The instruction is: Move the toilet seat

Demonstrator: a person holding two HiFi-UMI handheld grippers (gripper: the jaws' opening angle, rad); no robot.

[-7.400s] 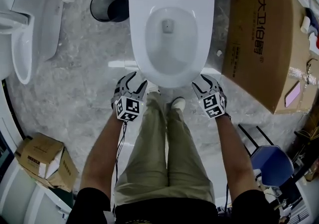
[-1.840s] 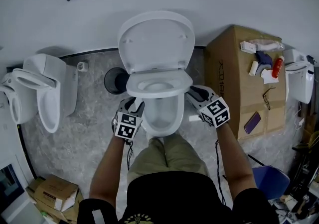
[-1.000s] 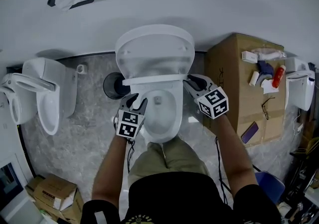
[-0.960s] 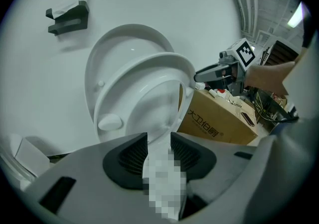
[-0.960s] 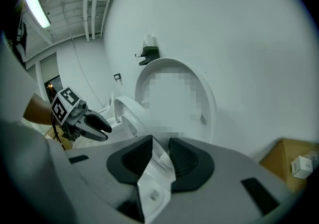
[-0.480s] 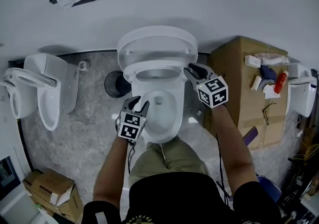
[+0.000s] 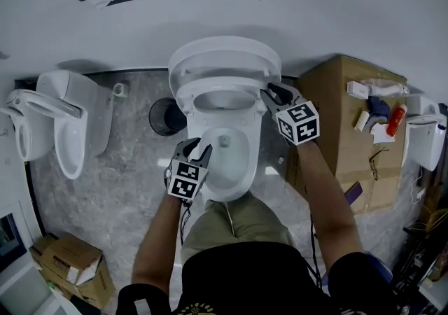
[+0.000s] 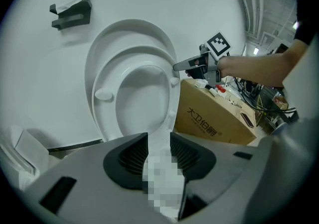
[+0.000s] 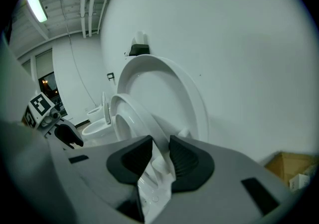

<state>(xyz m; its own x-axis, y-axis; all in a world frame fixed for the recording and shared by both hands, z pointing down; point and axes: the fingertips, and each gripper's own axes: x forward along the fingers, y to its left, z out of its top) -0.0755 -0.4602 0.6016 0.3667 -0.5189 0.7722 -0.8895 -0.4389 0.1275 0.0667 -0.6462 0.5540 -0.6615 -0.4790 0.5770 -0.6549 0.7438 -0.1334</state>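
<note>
**A:** Where is the toilet seat found, and how are the claws set?

**B:** At the lower left of the head view, the left claw point(image 7: 197, 145) is seen part open beside the bowl point(image 7: 225, 194), with nothing pinched. The toilet seat point(image 8: 105, 113) is tipped up at centre, almost against the lid point(image 7: 224, 54). Its right rim is clamped by the right claw point(image 9: 160, 149).

**A:** How is it expected to handle?

**B:** It is judged stiff, light and hinged at the back. It is also glossy, so slipping is likely. The side rim, well away from the hinge, is best taken.

**A:** Can any writing be read?

**B:** "大卫伯爵" is printed on the cardboard box point(image 8: 214, 118) at the right.
</note>
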